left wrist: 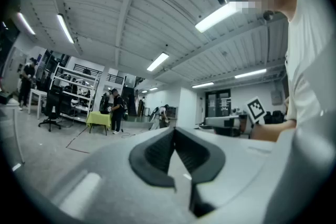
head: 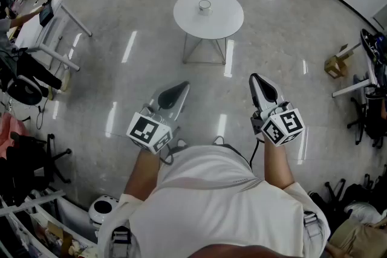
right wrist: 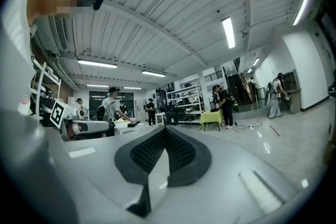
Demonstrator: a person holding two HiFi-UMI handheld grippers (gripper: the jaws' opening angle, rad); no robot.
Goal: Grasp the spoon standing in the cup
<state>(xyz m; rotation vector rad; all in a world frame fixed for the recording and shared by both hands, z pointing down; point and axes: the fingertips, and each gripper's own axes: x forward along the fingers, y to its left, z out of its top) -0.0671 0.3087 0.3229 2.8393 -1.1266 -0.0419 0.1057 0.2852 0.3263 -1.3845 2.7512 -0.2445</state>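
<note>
A small white cup [head: 205,6] stands near the middle of a round white table [head: 225,24], far ahead of me in the head view. A spoon in it is too small to make out. My left gripper [head: 182,87] and right gripper [head: 254,77] are held level at waist height, well short of the table, side by side. In the left gripper view the dark pads of the left gripper [left wrist: 174,129] meet at the tips with nothing between them. The right gripper [right wrist: 165,128] looks the same in its own view. Neither gripper view shows the cup or the table.
Polished grey floor lies between me and the table. White desks [head: 54,27] and a black office chair [head: 30,160] stand at the left, a cardboard box [head: 334,64] and another desk at the right. People stand near shelves and a yellow-green table [right wrist: 211,118] in the background.
</note>
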